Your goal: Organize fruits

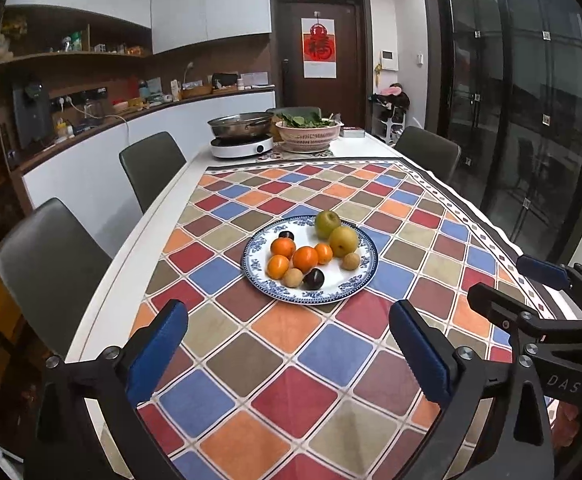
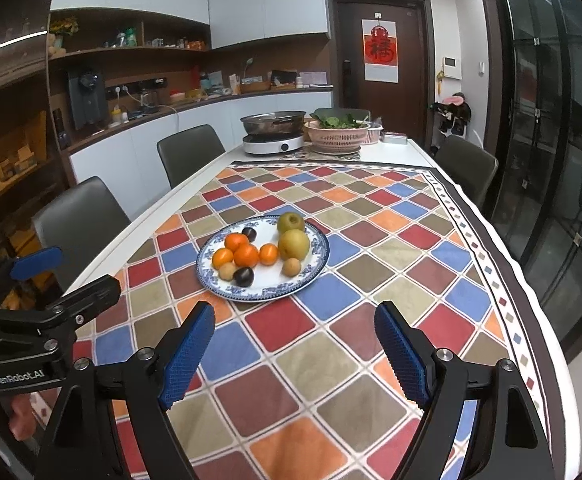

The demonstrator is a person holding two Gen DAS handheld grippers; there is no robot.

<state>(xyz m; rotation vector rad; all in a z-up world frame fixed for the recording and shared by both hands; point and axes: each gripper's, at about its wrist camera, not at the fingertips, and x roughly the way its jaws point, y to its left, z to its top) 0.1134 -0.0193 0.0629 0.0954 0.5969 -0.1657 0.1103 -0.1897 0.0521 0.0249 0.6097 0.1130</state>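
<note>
Kitchen-dining room, long bench under a checkered tablecloth [image 1: 283, 360] of red, blue, orange and tan diamonds. Nearest us, the left claw [image 1: 287, 356] hangs low over the cloth, pads wide apart, nothing between them. The right claw [image 2: 295, 352] is level with it on the other side, also spread wide and holding nothing; each shows at the edge of the other's view.

Just past both claws sits the blue-and-white plate [image 1: 355, 284], and all the fruit we see lies on it. Near rim: a dark plum [image 1: 313, 279] between two small tan round fruits [image 1: 293, 279], possibly longans. Middle: four oranges [image 1: 305, 259] bunched together, touching. Far side: two yellow-green pears [image 1: 343, 241], one behind the other, and a second plum [image 1: 286, 235] at the left rim.

Farther down the bench: an induction cooker [image 1: 242, 146] with a steel pan [image 1: 240, 124] on it, then a pink colander of greens [image 1: 309, 132]. Chairs stand on both sides, a door with a red poster at the back.

Step in hand, as we judge it: unclear. Fruit gathered on one plate and roughly grouped by kind fits a finished sort with claws pulled back, and equally a plate waiting to be sorted elsewhere. No other dish is in view, so we call no next move; any pick would need a narrow approach, since the fruits crowd each other.
</note>
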